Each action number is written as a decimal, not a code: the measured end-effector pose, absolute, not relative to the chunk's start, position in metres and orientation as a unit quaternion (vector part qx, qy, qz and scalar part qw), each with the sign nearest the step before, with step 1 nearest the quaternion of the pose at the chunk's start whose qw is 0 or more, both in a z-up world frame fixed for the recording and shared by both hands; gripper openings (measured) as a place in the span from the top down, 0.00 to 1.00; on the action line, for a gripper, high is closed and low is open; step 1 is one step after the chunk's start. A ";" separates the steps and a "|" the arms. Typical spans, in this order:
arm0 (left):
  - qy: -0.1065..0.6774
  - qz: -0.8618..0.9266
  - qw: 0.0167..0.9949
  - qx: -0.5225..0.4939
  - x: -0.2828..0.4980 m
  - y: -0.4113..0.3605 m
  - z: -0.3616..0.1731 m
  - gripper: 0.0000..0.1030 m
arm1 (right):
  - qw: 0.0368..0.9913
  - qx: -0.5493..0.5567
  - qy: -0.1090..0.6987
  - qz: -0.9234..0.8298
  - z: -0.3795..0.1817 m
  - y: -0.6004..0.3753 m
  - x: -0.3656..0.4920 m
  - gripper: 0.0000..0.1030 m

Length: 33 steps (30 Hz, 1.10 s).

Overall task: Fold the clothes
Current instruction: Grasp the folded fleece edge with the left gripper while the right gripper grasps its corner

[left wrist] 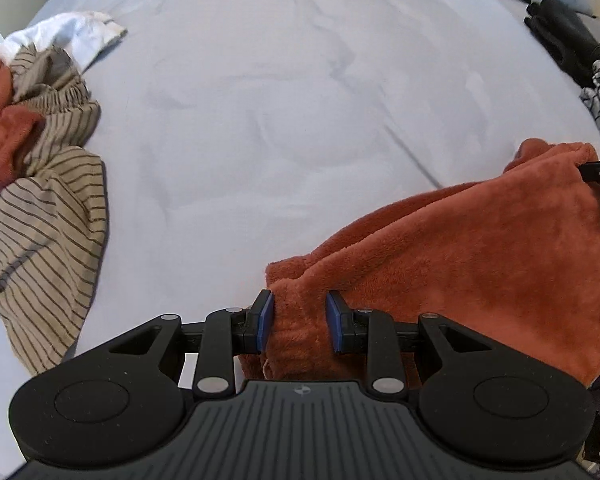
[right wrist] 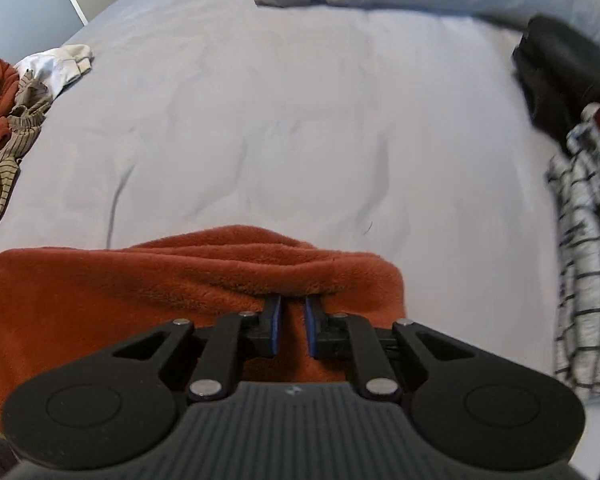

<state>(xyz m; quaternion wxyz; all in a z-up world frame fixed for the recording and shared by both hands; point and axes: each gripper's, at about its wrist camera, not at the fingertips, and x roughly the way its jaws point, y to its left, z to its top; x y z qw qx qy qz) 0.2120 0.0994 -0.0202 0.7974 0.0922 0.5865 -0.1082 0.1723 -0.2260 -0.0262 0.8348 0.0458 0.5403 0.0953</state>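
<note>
L gripper (left wrist: 299, 322): you pinch rust fleece (left wrist: 480, 264) edge.
R gripper (right wrist: 292, 326): pinches fleece fold.
Fleece: on bed sheet (left wrist: 280, 100), near edge.

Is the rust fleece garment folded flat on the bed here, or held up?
Held up, not folded flat. The rust fleece hangs bunched between the left gripper and right gripper, both shut on its edge above the bed sheet.
</note>
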 end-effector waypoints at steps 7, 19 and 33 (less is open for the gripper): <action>0.586 -0.104 0.799 0.083 0.209 0.104 -0.009 0.74 | 0.836 0.051 0.537 0.102 -0.018 -0.229 0.167 0.83; 0.540 -0.162 0.826 0.017 0.167 0.054 0.035 0.74 | 0.849 0.091 0.513 0.093 0.009 -0.280 0.111 0.49; 0.599 -0.200 0.775 0.008 0.180 -0.052 -0.026 0.77 | 0.811 0.179 0.548 0.099 -0.030 -0.316 0.087 0.49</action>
